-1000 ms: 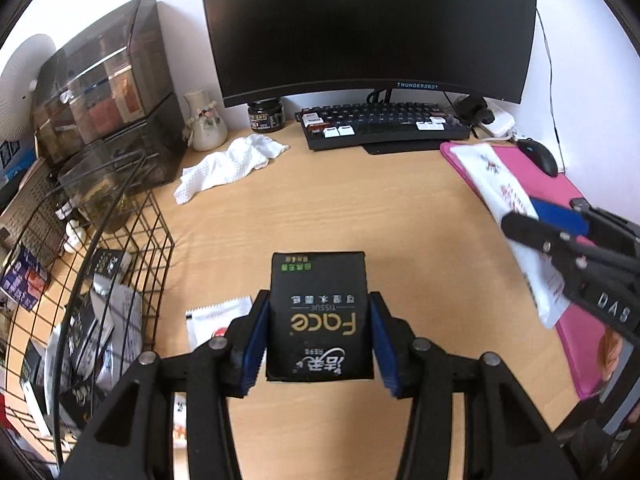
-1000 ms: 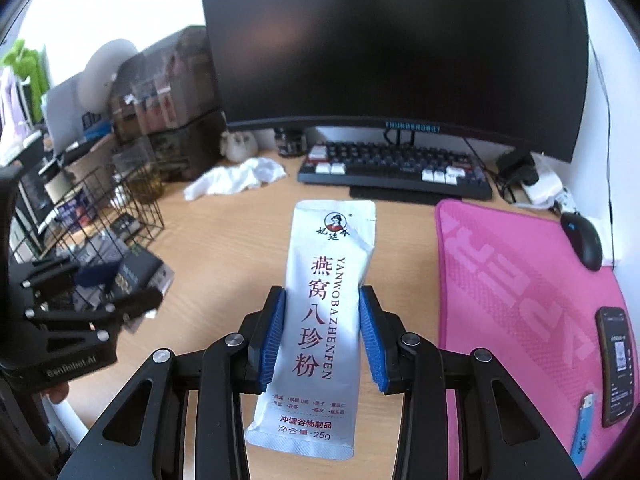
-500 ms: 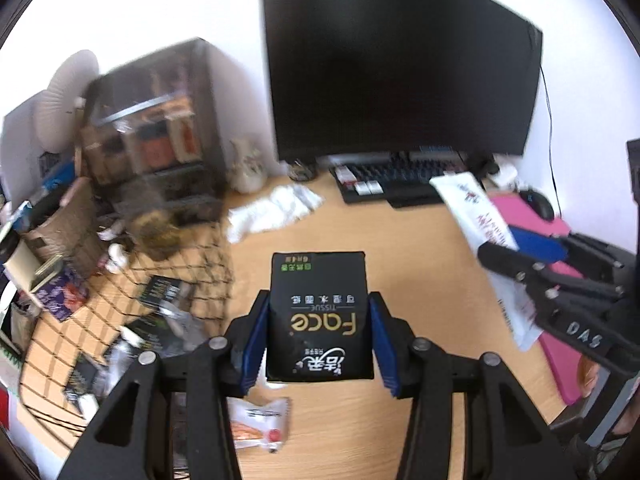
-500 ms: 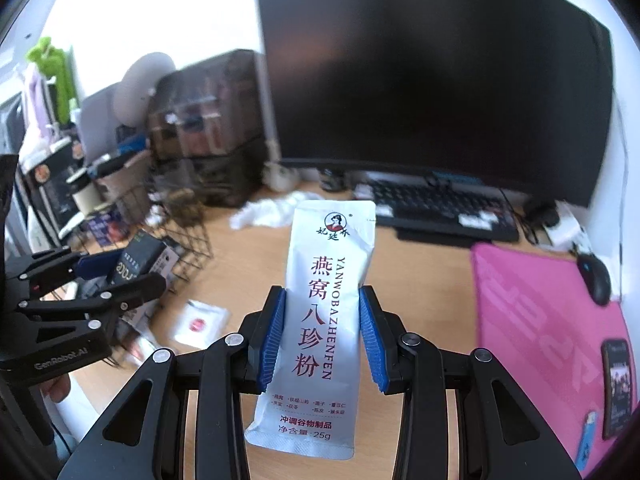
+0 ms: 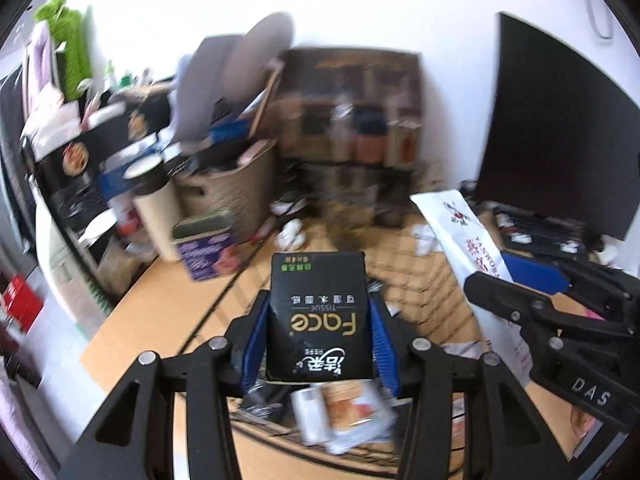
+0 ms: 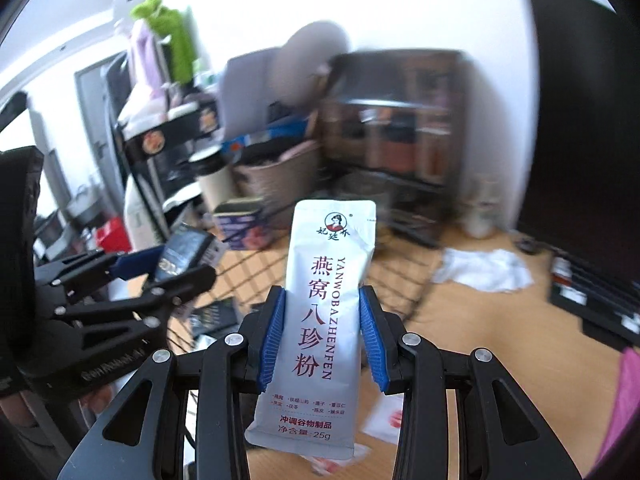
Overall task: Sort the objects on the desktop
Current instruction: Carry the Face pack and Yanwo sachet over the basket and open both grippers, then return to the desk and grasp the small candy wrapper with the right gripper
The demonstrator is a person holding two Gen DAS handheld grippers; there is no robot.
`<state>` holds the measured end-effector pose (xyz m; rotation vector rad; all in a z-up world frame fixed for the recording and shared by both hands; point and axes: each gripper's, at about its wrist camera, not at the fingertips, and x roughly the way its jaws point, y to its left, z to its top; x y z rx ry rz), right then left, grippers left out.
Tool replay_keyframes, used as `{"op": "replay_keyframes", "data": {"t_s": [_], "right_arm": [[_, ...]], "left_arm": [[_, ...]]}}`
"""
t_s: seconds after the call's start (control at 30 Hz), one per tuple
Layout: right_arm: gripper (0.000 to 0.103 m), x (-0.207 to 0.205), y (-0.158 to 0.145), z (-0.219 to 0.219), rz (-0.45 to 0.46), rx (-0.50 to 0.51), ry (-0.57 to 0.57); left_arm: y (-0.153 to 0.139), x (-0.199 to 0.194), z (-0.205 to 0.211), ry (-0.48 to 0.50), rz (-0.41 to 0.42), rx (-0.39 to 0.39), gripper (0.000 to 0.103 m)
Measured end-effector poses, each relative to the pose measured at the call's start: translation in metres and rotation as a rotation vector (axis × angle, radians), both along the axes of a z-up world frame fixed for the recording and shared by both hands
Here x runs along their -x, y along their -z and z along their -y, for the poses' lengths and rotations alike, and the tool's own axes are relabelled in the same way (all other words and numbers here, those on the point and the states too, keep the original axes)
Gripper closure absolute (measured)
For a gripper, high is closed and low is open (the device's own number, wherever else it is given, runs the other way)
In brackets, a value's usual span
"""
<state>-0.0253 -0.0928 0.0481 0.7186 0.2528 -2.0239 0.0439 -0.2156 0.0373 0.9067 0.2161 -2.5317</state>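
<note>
My left gripper (image 5: 318, 334) is shut on a black tissue pack (image 5: 318, 312) printed "Face", with the blue pads pressing both sides. It hangs over the black wire basket (image 5: 420, 280), where several packets lie. My right gripper (image 6: 322, 336) is shut on a tall silver powder sachet (image 6: 324, 300) with red lettering. In the left wrist view the right gripper (image 5: 532, 284) and its sachet (image 5: 460, 232) stand at the right. In the right wrist view the left gripper (image 6: 148, 268) and its tissue pack (image 6: 182, 252) are at the left, above the basket (image 6: 384, 276).
A dark stacked drawer unit (image 5: 356, 136), a beige woven bin (image 5: 236, 192) and a purple tin (image 5: 206, 248) crowd the desk's left end. A white cloth (image 6: 484, 270), a keyboard (image 6: 600, 304) and a black monitor (image 5: 560, 140) lie to the right. Everything is motion-blurred.
Both grippers swung left and rose a little, from over the open desk toward the wire basket and the cluttered left end. Each kept its grip on its packet.
</note>
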Motion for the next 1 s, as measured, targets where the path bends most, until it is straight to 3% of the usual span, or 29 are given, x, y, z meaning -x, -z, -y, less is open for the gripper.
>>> {"op": "replay_keyframes", "data": {"t_s": [0.17,0.23,0.27,0.3,0.43,0.67,1.0], "right_arm": [[0.062,-0.001,0.020,0.030,0.029,-0.031,-0.027],[0.062,0.001,0.025,0.034,0.016,-0.043,-0.013],[0.060,0.004,0.024,0.033,0.015,-0.036,-0.005],[0.055,0.006,0.024,0.028,0.020,-0.021,0.005],[0.054,0.013,0.018,0.006,0.023,0.007,0.040],[0.054,0.011,0.019,-0.055,-0.007,-0.025,0.091],[0.054,-0.002,0.053,-0.121,0.028,-0.091,0.125]], "left_arm": [[0.010,-0.008,0.014,-0.005,0.005,-0.041,0.050],[0.012,-0.011,0.015,0.002,-0.001,-0.057,0.039],[0.012,-0.014,0.013,0.003,-0.009,-0.053,0.029],[0.011,-0.016,0.007,0.012,-0.017,-0.042,0.026],[0.002,-0.021,-0.010,0.047,-0.026,-0.015,0.026],[-0.007,-0.031,-0.049,0.130,-0.022,-0.079,0.026],[0.025,-0.066,-0.112,0.186,0.085,-0.104,0.026]]}}
